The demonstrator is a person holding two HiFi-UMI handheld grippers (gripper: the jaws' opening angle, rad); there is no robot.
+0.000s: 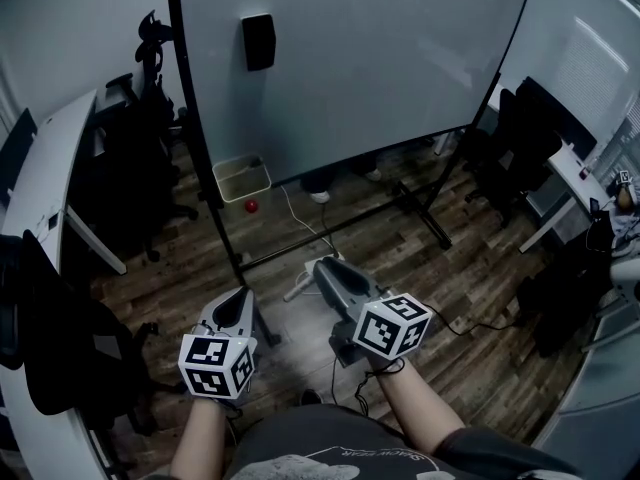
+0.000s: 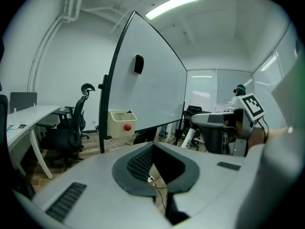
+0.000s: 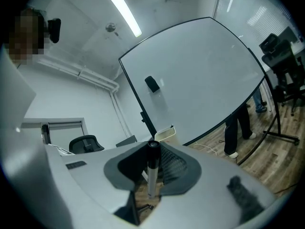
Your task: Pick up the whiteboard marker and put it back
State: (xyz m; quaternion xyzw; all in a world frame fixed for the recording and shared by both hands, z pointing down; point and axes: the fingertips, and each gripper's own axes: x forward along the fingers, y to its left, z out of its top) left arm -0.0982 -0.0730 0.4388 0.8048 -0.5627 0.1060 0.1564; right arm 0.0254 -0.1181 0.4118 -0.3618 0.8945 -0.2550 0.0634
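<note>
A white whiteboard marker [image 3: 151, 173] with a black cap stands upright between the jaws of my right gripper [image 3: 152, 149], which is shut on it. From the left gripper view the marker [image 2: 193, 137] hangs below the right gripper [image 2: 217, 123]. In the head view the right gripper [image 1: 322, 266] is level in front of the whiteboard [image 1: 360, 58], and the left gripper [image 1: 240, 296] sits beside it to the left. My left gripper [image 2: 152, 149] holds nothing, and its tips meet. A black eraser [image 1: 258, 41] sticks on the board.
A cream basket [image 1: 241, 178] hangs at the board's lower left with a red ball [image 1: 251, 206] under it. A person's legs [image 1: 320, 183] show behind the board. Office chairs [image 1: 140, 148] and a white desk [image 1: 45, 168] stand left, with more chairs [image 1: 530, 138] to the right. Cables lie on the wood floor.
</note>
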